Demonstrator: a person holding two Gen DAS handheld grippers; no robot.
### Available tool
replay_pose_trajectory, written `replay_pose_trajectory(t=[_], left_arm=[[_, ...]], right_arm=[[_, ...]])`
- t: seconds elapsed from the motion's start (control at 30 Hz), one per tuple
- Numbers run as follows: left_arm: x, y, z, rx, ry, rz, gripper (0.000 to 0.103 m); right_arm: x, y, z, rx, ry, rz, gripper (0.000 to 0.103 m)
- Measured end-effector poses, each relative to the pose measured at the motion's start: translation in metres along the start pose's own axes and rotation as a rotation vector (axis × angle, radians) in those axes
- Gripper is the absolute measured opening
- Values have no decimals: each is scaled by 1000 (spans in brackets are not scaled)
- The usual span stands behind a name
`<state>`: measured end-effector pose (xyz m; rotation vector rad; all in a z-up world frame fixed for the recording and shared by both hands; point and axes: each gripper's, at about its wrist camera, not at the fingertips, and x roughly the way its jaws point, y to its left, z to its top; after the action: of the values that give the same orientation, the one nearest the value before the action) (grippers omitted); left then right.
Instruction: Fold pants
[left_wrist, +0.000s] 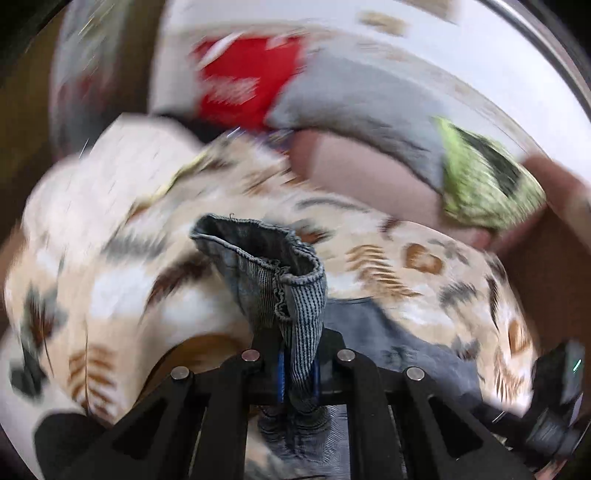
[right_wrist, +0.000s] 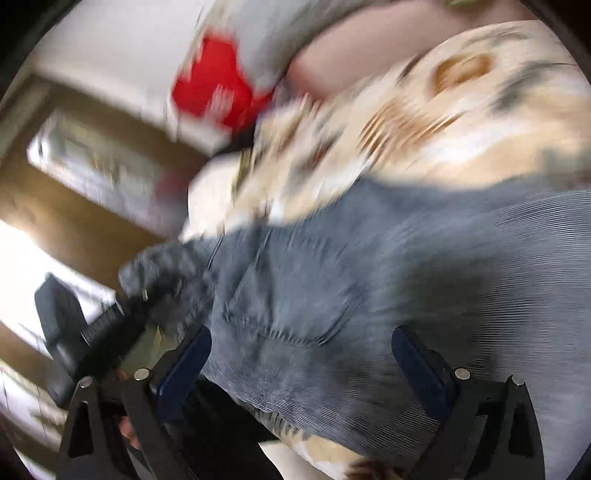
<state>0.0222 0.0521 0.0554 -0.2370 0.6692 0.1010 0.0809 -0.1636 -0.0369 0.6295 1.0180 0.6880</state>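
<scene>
The pants (left_wrist: 266, 266) are grey-blue ribbed fabric. My left gripper (left_wrist: 298, 369) is shut on a strip of them, and an open hemmed end stands up above the jaws. The rest of the pants (right_wrist: 332, 280) lies spread on the leaf-patterned bedspread (right_wrist: 461, 122), with a pocket seam showing. My right gripper (right_wrist: 303, 354) hovers over that spread part, open wide, with nothing pressed between its blue pads (right_wrist: 188, 362). At the left of the right wrist view, the left gripper (right_wrist: 110, 321) holds a bunched end. Both views are blurred.
At the back lie a red cloth (left_wrist: 236, 81), a grey pillow (left_wrist: 362, 103), a pink pillow (left_wrist: 354, 177) and a green patterned cloth (left_wrist: 484, 184). A brown wooden frame (right_wrist: 74, 221) and a bright window stand to the left. The bedspread (left_wrist: 110, 229) covers the bed.
</scene>
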Motion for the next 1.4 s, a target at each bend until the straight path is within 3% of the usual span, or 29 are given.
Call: replay_pose_trajectory(t=[0.13, 0.23, 0.37, 0.47, 0.5, 0.57, 0.6, 0.67, 0.7, 0.77, 0.83, 0.9, 0.97, 1.07, 1.13, 1.23, 1.27, 1.3, 1.4], left_arm=[[-13, -77, -11, 212, -30, -80, 10], [-5, -132, -37, 329, 20, -150, 10], [34, -191, -92, 480, 166, -213, 13], [78, -211, -137, 593, 376, -224, 23], [71, -208, -136, 592, 331, -247, 25], [57, -198, -122, 551, 345, -336, 51], [46, -189, -112, 514, 349, -377, 54], [25, -166, -92, 451, 285, -395, 65], [14, -148, -80, 406, 240, -380, 68], [-1, -106, -58, 290, 146, -334, 83], [2, -73, -44, 217, 97, -208, 86], [21, -44, -39, 159, 134, -109, 86], [36, -32, -43, 125, 168, -78, 86], [57, -31, -56, 138, 207, -79, 86], [69, -38, -69, 165, 240, -78, 86], [70, -40, -80, 192, 246, -60, 86], [70, -41, -81, 205, 244, -60, 86], [71, -41, -81, 211, 247, -60, 86], [71, -35, -76, 176, 262, -86, 86]], right_arm=[[-93, -35, -2, 65, -193, -39, 99], [-148, -63, -9, 140, -300, -81, 99], [-191, -101, -23, 226, -361, -130, 99], [-196, -115, -32, 269, -332, -152, 100], [-192, -118, -33, 280, -306, -165, 100], [-188, -116, -35, 275, -282, -167, 100], [-186, -113, -34, 264, -280, -167, 100], [-181, -105, -30, 259, -277, -154, 100], [-176, -100, -27, 252, -272, -137, 100], [-167, -87, -23, 228, -237, -100, 100], [-151, -80, -21, 221, -168, -96, 100], [-134, -79, -26, 234, -106, -167, 100], [-119, -82, -32, 278, -65, -188, 99], [-105, -72, -32, 265, -37, -202, 86], [-90, -73, -28, 278, 1, -246, 84], [-78, -78, -26, 301, 16, -313, 46], [-77, -73, -25, 273, 14, -331, 17], [-77, -66, -24, 239, 18, -338, 11], [-85, -38, -24, 131, -18, -399, 10]])
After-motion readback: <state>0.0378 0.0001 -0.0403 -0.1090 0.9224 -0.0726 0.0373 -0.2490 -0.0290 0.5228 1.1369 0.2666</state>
